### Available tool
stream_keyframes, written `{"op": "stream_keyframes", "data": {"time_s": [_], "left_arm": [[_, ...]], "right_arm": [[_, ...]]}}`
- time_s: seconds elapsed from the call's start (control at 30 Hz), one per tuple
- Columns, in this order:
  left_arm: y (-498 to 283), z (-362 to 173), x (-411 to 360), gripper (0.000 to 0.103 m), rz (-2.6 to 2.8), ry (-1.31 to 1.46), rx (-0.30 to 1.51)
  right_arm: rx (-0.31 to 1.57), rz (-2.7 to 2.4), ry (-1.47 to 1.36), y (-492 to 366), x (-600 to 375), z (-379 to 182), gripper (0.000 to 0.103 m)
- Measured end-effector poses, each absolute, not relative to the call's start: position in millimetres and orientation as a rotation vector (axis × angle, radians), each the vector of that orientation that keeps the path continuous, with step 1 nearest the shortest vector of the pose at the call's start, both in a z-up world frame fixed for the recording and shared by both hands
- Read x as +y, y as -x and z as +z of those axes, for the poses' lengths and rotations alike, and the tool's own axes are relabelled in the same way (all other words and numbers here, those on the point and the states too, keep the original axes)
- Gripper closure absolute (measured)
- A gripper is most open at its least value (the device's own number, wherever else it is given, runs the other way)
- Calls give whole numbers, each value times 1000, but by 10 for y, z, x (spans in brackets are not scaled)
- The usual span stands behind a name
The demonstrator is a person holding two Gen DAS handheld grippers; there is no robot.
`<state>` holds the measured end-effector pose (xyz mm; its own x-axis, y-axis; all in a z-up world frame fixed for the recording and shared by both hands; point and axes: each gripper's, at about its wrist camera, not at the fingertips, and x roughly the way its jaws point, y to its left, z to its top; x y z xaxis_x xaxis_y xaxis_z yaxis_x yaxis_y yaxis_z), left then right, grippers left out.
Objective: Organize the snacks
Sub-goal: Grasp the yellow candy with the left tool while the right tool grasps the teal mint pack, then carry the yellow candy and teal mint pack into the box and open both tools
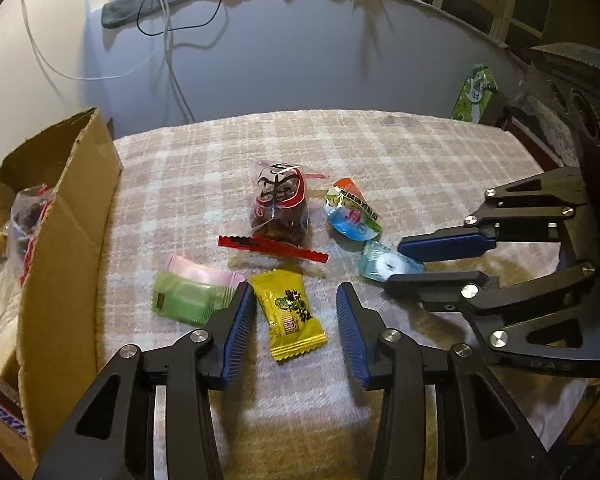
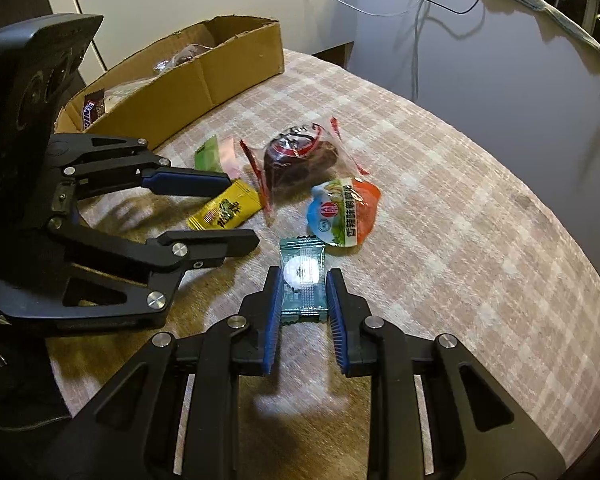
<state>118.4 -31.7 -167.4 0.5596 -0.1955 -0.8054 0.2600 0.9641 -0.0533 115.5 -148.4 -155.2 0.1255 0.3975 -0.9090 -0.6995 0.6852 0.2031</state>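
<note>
Cardboard box (image 2: 204,76) at cloth's edge holds Snickers bar (image 2: 93,107), clear bags.

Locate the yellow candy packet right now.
The yellow candy packet lies on the plaid cloth between the left gripper fingers, untouched, beside the green-pink packet.

Dim indoor light, warm tint on checked cloth (image 1: 380,148), cooler violet cast on wall behind. Light comes from near side, above: hard plant and cable shadows thrown on wall, gripper shadows on cloth. Glare blows out white centre of teal candy wrapper (image 2: 302,276); sheen on clear date bag (image 1: 278,208). Strong fisheye bend, dark vignette at corners. Centre sharp; cloth nearest lens soft, slightly noisy.
</note>
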Motion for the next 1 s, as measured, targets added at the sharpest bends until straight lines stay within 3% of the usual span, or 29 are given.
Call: {"op": "stream_keyframes", "data": {"time_s": [0.13, 0.5, 1.0], "left_arm": [[-1172, -1680, -317, 80, -241, -82, 925], [-1021, -1603, -275, 81, -254, -45, 913], [-768, -1029, 205, 81, -214, 44, 772]], "right_arm": [[1203, 800, 295, -1158, -1517, -1558, 80], [1174, 795, 263, -1124, -1533, -1401, 80], [1072, 815, 225, -1185, -1304, -899, 80]]}}
